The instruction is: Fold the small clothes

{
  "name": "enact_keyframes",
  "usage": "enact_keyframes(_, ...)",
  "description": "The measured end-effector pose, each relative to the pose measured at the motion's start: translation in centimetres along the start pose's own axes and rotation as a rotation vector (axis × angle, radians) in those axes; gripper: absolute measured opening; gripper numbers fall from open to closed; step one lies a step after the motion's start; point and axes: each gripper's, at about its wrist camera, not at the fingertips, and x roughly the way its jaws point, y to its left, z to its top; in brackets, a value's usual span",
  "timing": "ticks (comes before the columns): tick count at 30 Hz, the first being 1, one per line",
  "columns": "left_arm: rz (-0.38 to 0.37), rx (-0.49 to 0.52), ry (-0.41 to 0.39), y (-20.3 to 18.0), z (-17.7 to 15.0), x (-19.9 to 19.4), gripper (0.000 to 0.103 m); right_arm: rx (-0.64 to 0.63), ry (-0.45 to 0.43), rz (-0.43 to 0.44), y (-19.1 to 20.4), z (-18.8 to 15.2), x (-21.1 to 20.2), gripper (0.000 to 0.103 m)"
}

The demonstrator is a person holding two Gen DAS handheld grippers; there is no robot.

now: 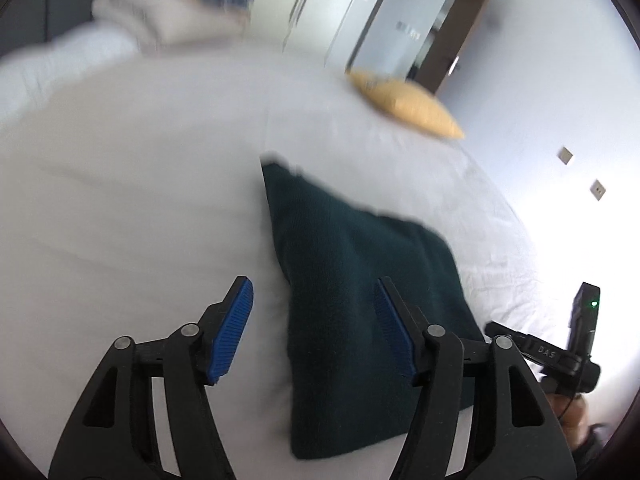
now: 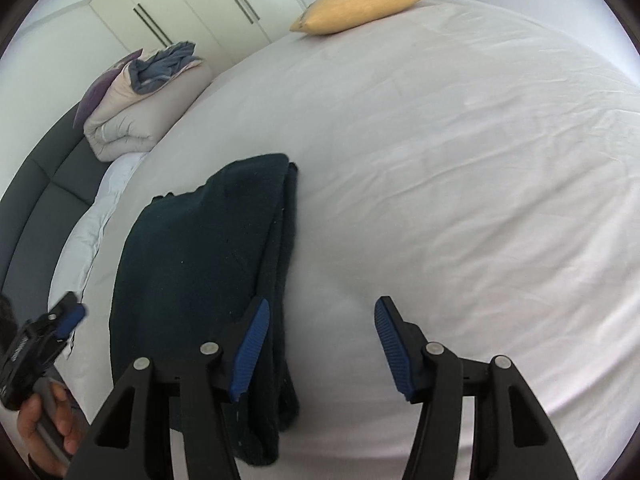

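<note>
A dark green knitted garment lies folded into a long rectangle on the white bed sheet. My left gripper hangs above its near left edge, open, with nothing between its blue pads. In the right wrist view the same garment lies at the left, its layered fold edge facing right. My right gripper hovers open over that right edge and the bare sheet, and holds nothing. The other gripper shows at the far left in a hand.
A yellow pillow lies at the far edge of the bed. A rolled beige duvet with blue cloth on it sits by the dark headboard. White wardrobe doors stand behind. The right gripper shows at the left view's edge.
</note>
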Motion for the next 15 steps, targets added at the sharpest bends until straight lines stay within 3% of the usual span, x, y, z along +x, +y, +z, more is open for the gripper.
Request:
enact_keyframes(1,0.038,0.045,-0.062,-0.8,-0.2,-1.9,0.074,-0.007,-0.028,0.002,-0.1,-0.3,-1.1,0.059)
enact_keyframes(3,0.111,0.127,-0.171,-2.5,-0.6,-5.2,0.094,-0.042,-0.104,0.005,0.9,-0.5,-3.6,0.061)
enact_keyframes(4,0.153,0.169,-0.227,-3.4,-0.9,-6.7,0.1,-0.062,-0.142,-0.001,1.5,-0.6,-4.7,0.068)
enact_keyframes(6,0.233,0.26,-0.373,-5.6,-1.9,-10.3,0.103,-0.109,-0.245,-0.014,2.9,-0.8,-7.6,0.083)
enact_keyframes(8,0.26,0.321,-0.449,-7.3,-2.5,-12.6,0.103,-0.159,-0.357,-0.009,4.3,-1.1,-10.7,0.097)
enact_keyframes(9,0.27,0.337,-0.463,-8.0,-2.8,-13.6,0.103,-0.185,-0.415,-0.009,5.0,-1.3,-12.3,0.103)
enact_keyframes(11,0.287,0.332,-0.449,-8.8,-3.0,-14.9,0.103,-0.233,-0.521,-0.026,6.4,-1.9,-15.1,0.103)
enact_keyframes(15,0.285,0.296,-0.417,-10.1,-3.4,-17.3,0.103,-0.33,-0.623,-0.069,8.8,-2.7,-19.1,0.103)
